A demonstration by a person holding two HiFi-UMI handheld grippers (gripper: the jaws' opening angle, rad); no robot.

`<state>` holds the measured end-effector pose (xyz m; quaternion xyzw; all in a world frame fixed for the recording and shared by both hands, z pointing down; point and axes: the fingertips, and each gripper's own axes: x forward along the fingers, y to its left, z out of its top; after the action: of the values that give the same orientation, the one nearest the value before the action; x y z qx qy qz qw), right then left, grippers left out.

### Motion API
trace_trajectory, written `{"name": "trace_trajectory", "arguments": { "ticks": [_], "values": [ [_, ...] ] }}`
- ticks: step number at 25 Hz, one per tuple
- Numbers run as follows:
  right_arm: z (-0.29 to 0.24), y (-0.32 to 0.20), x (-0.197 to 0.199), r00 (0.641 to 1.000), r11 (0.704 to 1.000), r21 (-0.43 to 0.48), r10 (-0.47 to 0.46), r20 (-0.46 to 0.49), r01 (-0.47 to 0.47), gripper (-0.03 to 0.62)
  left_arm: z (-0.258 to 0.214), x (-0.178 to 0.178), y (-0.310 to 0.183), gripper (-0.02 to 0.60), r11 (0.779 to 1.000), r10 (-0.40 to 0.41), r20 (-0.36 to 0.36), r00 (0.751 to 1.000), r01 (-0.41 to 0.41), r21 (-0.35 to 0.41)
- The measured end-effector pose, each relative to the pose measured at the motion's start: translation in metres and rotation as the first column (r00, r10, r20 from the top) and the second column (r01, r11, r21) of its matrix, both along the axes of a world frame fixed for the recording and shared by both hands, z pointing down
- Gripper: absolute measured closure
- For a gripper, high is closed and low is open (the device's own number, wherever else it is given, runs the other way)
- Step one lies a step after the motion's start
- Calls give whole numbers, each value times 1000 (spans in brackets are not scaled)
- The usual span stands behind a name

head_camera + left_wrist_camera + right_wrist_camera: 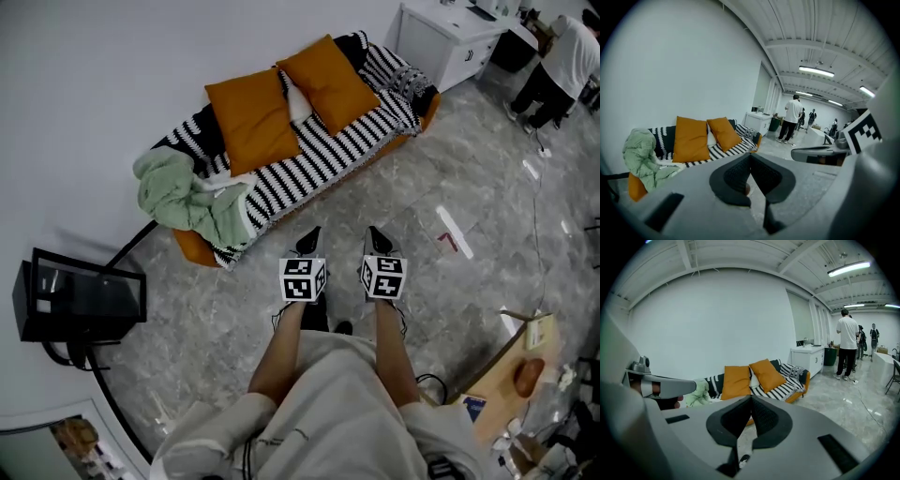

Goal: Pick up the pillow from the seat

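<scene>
Nothing is done yet: left tool and right tool are closed and empty, well apart from the orange pillows lying on the sofa seat.

Head view, clock positions from frame centre.
- Floor: grey marbled tile, glossy.
- Wall: plain white, 10 to 12 o'clock.
- Green blanket: crumpled heap, 10 o'clock, lying on the end of the black-and-white striped throw.
- White cabinet: 1 o'clock, against the wall.
- Person: white top, dark trousers, 2 o'clock, standing just beyond the cabinet.
- White strip: on the floor, 3 o'clock.
- Black box: 8 o'clock, by the wall.
- Wooden worktop: 4 o'clock, carrying a brown lump.
- Ceiling light: lit, right gripper view.
</scene>
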<state>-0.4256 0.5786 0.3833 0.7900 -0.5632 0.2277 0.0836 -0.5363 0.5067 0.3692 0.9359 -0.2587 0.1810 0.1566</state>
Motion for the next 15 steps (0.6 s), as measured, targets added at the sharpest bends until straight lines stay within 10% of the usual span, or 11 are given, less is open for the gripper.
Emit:
{"name": "trace_trajectory", "arguments": {
  "ticks": [15],
  "values": [
    [14, -123, 71, 998, 996, -59, 66, 12, -65, 586, 16, 80, -138, 572, 997, 68, 1, 998, -68, -39]
  ]
}}
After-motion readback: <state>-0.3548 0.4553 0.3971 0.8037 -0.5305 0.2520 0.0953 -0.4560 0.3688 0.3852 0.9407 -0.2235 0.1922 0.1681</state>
